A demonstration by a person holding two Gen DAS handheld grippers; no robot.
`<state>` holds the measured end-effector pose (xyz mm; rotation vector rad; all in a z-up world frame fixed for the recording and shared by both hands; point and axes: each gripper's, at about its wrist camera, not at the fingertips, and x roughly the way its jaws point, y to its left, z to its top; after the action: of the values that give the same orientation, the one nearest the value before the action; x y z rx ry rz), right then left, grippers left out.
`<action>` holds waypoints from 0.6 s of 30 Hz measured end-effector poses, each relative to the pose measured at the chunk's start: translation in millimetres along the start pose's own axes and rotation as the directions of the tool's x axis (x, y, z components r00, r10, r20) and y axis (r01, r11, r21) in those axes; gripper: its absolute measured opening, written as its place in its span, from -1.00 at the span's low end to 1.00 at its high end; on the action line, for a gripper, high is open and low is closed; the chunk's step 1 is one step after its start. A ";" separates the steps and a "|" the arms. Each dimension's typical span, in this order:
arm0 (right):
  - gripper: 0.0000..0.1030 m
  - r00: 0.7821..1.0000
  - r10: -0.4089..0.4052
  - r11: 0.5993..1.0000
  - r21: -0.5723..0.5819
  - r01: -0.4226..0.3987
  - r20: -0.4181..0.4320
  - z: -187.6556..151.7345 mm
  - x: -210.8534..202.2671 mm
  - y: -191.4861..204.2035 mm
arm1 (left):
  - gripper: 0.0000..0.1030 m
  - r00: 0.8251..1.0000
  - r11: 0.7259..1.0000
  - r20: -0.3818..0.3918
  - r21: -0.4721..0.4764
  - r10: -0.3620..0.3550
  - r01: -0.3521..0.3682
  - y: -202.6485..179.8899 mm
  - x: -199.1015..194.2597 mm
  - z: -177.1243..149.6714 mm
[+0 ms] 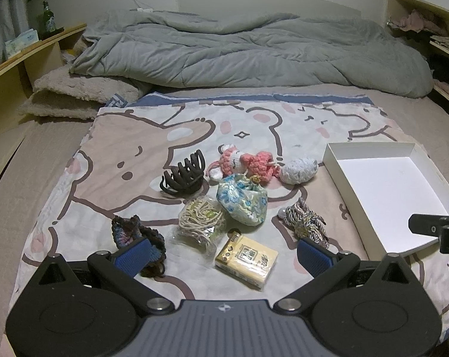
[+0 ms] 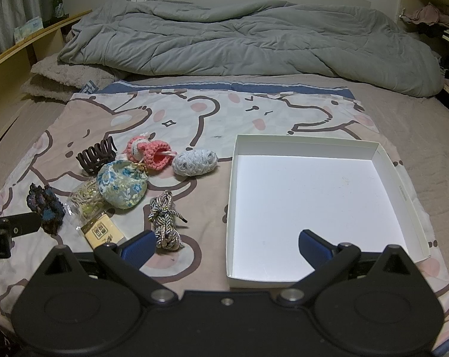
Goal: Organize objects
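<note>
My left gripper (image 1: pixel 224 255) hangs with its jaws spread wide and nothing between them, over the clutter left of the white box (image 2: pixel 403 196). Farthest from the box lies the dark crochet piece (image 1: pixel 138 233), then the hair claw (image 1: pixel 184 175), the floral pouch (image 1: pixel 243 200), the yellow packet (image 1: pixel 246 261) and the braided cord (image 2: pixel 164 221) nearest it. My right gripper (image 2: pixel 225 245), equally wide and empty, hovers above the box's near edge.
</note>
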<state>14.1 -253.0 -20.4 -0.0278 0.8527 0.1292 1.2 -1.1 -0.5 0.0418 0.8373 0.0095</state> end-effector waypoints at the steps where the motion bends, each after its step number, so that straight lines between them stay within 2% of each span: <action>1: 1.00 1.000 0.002 1.000 0.002 -0.002 0.002 -0.1 0.0 0.4 | 1.00 1.000 1.000 0.007 -0.005 -0.001 0.001 1.4 -1.4 0.7; 10: 1.00 0.999 0.038 0.999 0.000 -0.038 0.039 8.4 -1.0 5.2 | 1.00 0.997 0.998 0.080 -0.062 0.000 0.005 24.3 -9.3 9.5; 18: 1.00 0.993 0.086 0.995 -0.049 -0.082 0.076 18.3 2.5 17.6 | 1.00 0.981 0.992 0.180 -0.109 0.077 -0.058 55.1 -18.7 26.5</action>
<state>27.2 -233.8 -9.7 -0.0291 0.7729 0.2275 8.8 52.6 33.3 -0.0263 0.6487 0.1120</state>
